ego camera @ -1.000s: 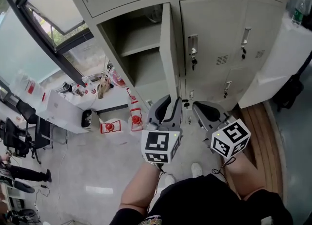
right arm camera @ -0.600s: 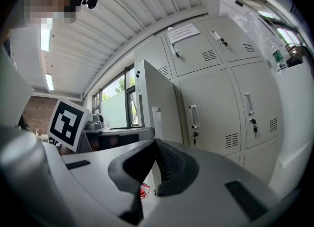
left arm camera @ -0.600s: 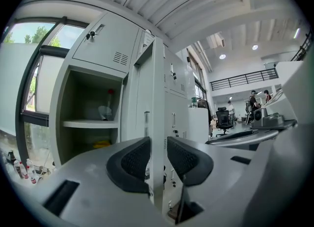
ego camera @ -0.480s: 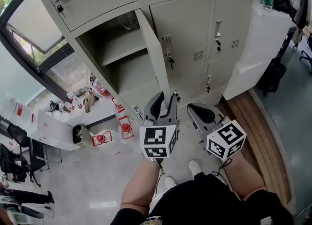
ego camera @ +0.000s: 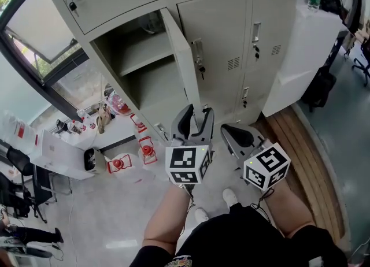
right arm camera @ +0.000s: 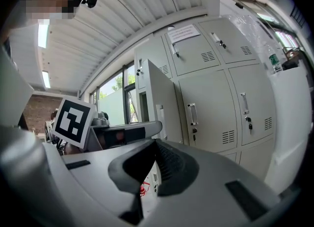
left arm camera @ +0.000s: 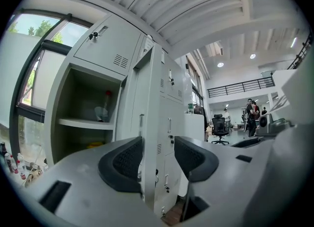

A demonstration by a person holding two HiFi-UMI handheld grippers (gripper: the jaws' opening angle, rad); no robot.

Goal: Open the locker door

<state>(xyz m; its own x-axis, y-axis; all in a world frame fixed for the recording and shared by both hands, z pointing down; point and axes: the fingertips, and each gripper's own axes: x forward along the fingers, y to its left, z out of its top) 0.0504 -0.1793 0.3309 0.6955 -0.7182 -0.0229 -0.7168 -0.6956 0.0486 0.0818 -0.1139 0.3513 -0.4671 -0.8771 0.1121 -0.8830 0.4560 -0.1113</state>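
1. Head view: the locker door (ego camera: 181, 58) stands swung out edge-on from the grey locker bank (ego camera: 272, 6), with its compartment and shelf (ego camera: 141, 56) laid bare. By the look of it, the opening is done or nearly so.
2. The left tongs (ego camera: 195, 122) have just been opening and now stand apart. The door's free edge (left arm camera: 149, 123) runs between the pads without being pinched. It lies against or just beside the left-hand pad (left arm camera: 123, 159), with a clear gap on the other side.
3. The right tongs (right arm camera: 156, 161) are closed together on nothing, held just beside the left pair.
4. Risk: with the grip let go, the door may drift back toward shut. A sideways pull-away could also drag a pad along the edge and swing the door either way.
5. Risk: the neighbouring door's hanging key (ego camera: 200, 70) sits near the open door's outer face, so pushing the door wider could knock it.
6. Room: the way straight back toward the person looks free. Red items (ego camera: 148, 150) clutter the floor to the left, below the compartment. A white desk (ego camera: 298, 63) closes off the right side, well apart from both tongs.
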